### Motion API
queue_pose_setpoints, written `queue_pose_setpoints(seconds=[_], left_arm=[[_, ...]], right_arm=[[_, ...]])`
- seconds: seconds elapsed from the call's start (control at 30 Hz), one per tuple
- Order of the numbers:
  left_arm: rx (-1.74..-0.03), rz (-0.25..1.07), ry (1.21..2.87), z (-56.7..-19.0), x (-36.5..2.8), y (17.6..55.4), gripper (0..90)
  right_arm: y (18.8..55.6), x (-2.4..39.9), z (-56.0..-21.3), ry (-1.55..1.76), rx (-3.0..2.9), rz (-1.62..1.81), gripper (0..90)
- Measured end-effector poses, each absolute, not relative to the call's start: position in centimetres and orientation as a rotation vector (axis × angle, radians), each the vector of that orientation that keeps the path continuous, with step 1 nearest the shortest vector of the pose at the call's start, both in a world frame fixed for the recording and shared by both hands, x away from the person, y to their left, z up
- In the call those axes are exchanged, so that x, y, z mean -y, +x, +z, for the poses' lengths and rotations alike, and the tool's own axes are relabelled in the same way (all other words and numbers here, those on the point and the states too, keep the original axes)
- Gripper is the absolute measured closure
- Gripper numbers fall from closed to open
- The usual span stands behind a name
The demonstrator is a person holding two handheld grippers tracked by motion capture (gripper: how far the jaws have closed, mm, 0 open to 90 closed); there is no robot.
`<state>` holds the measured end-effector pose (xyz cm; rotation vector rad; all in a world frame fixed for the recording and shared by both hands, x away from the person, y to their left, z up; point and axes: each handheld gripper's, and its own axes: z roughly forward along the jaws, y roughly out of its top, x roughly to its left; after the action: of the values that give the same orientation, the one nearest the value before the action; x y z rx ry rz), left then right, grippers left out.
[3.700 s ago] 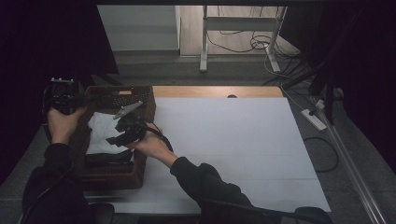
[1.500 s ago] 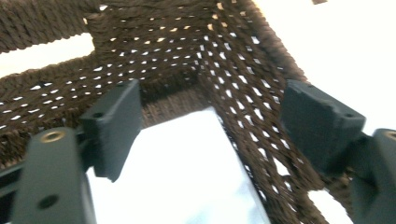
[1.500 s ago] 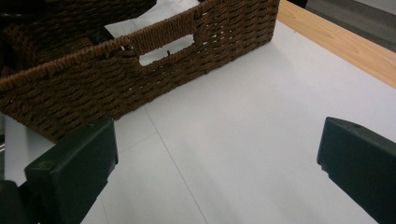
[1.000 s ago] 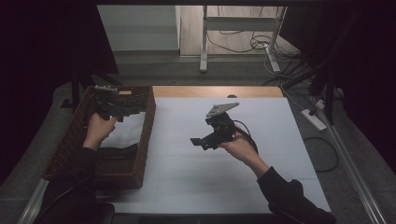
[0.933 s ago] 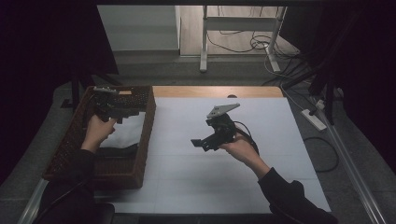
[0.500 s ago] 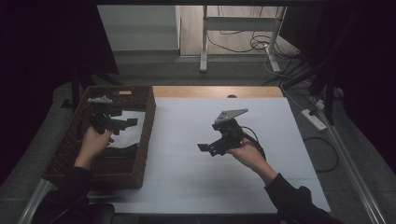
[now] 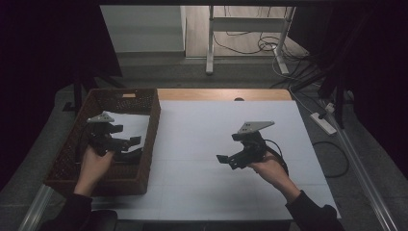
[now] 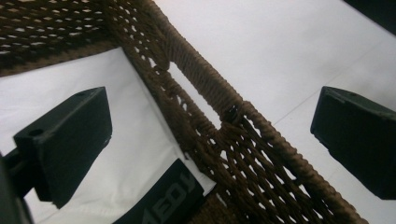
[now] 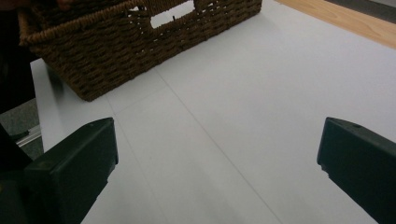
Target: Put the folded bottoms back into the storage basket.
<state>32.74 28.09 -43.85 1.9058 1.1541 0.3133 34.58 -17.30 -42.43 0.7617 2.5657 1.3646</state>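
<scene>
Under the left claw [image 7: 126,143] (jaws spread) sits the basket [image 7: 144,166].

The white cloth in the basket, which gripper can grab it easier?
Probably the left gripper: it hovers open over the wicker basket, just above the white cloth. The right gripper is open over the bare table.

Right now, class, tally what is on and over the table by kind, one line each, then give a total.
Black two-jaw claws: 2, left claw, right claw
Brown woven wicker basket: 1
White folded cloth with a black label in the basket: 1
Total: 4
</scene>
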Motion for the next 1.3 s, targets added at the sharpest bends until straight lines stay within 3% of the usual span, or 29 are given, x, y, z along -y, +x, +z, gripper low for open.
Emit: queue_pose_setpoints(seconds=[0.63,1.3], left_arm=[[-1.076,0.224,1.880,-42.1,-25.8,27.6,0.0],[-1.090,0.380,1.904,-44.1,-24.9,23.0,0.0]], right_arm=[[31.5,24.3,-42.8,0.924,-2.470,1.314,0.0],[27.6,30.2,-43.8,1.081,-2.353,1.260,0.0]])
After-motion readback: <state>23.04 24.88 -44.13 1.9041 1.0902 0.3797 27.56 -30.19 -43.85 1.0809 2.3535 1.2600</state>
